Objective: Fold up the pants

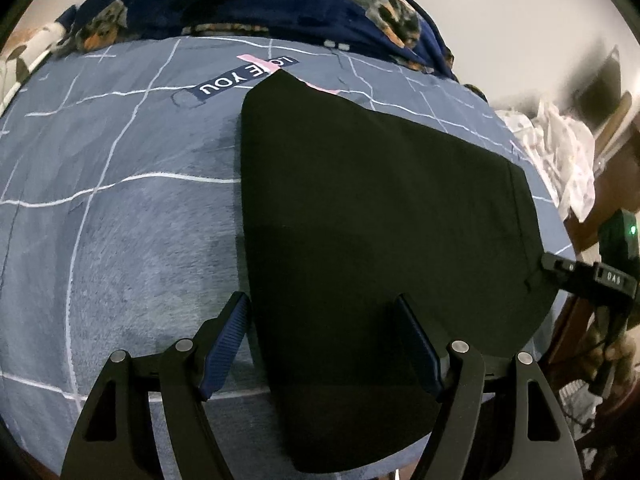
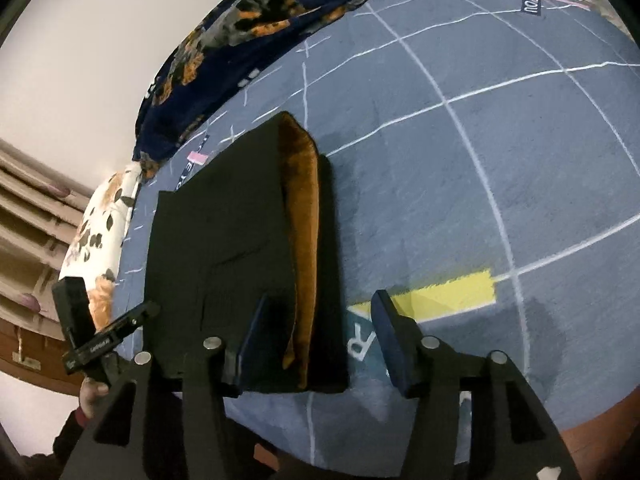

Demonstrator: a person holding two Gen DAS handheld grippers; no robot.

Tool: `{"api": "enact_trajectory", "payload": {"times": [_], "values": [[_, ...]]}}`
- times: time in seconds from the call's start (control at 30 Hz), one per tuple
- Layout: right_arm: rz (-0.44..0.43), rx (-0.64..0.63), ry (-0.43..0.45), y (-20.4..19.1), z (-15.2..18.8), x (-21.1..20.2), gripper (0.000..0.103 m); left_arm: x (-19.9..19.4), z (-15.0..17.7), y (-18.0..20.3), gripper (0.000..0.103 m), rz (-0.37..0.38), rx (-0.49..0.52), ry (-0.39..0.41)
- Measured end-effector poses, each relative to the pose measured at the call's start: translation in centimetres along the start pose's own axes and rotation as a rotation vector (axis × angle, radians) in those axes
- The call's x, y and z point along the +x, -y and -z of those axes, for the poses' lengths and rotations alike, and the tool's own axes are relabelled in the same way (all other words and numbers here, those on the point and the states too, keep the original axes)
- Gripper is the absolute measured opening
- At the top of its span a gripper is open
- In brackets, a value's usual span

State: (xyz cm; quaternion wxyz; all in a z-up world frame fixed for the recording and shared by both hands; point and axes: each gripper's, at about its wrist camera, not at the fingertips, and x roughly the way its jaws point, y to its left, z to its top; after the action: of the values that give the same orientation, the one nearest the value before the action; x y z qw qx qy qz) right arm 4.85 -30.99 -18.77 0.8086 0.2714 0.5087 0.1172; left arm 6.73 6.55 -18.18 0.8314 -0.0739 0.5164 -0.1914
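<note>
Left gripper near "YOU" lettering

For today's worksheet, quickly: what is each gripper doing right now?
Left gripper: open, over the black pants, gripping nothing.
Right gripper: open, holding nothing, astride the edge of the pants.

Folded black pants flat on the grey-blue bedspread; right gripper above, jaws apart
</note>
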Motion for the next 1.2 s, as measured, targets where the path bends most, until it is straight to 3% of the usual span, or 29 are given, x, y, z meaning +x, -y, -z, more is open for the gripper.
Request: {"api": "enact_trajectory", "payload": {"times": [0.13,0.7,1.2], "values": [[-0.027,0.026,-0.008,0.6,-0.3,0.7,0.056,0.1,0.1,0.3,0.076,-0.012,0.016,-0.001],[-0.131,-0.072,-0.074,-1.3,-2.1,3.1,0.057,0.1,0.2,1.4,0.083,-0.097,0.091,0.018],[-0.136,-0.147,-0.083,-1.5,-1.9,3.0,0.057,0.4,0.2,2.2,0.091,-0.176,0.171,0.045]]}}
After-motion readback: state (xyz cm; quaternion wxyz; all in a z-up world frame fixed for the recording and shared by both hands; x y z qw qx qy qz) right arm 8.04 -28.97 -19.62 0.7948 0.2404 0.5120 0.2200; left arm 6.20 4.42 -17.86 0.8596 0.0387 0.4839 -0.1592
